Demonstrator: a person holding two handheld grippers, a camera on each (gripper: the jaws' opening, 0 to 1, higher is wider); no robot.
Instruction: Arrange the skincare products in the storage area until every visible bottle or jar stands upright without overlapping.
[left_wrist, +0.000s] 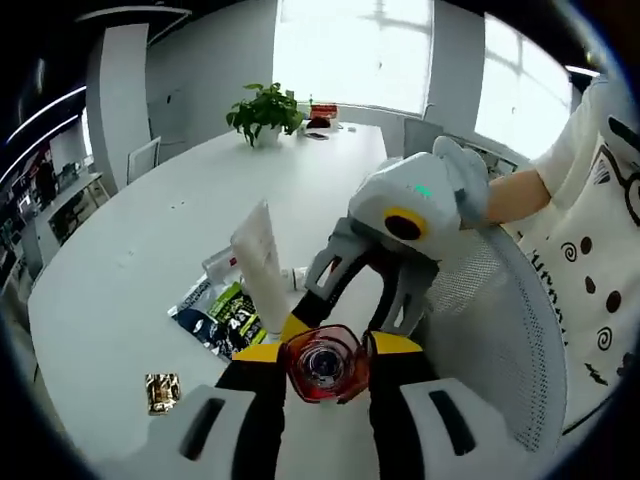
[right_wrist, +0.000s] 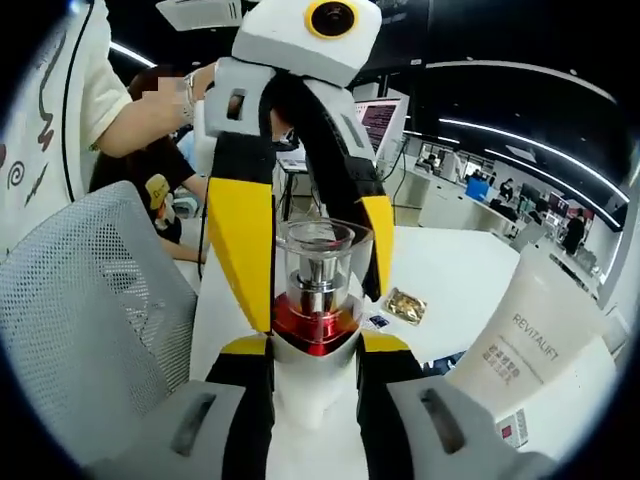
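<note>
Gripping one red bottle (left_wrist: 323, 366) (both grippers clamp it), white tube (left_wrist: 262, 262) beside.

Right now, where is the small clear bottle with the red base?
The small clear bottle with the red base is held off the white table, clamped between the left gripper and right gripper, beside the white mesh chair.

White table (left_wrist: 150, 230) with plant (left_wrist: 265, 112), packets (left_wrist: 215, 312), gold sachet (left_wrist: 162, 391).

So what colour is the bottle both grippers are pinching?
The bottle has a clear cap and a red base, best seen in the right gripper view.
</note>
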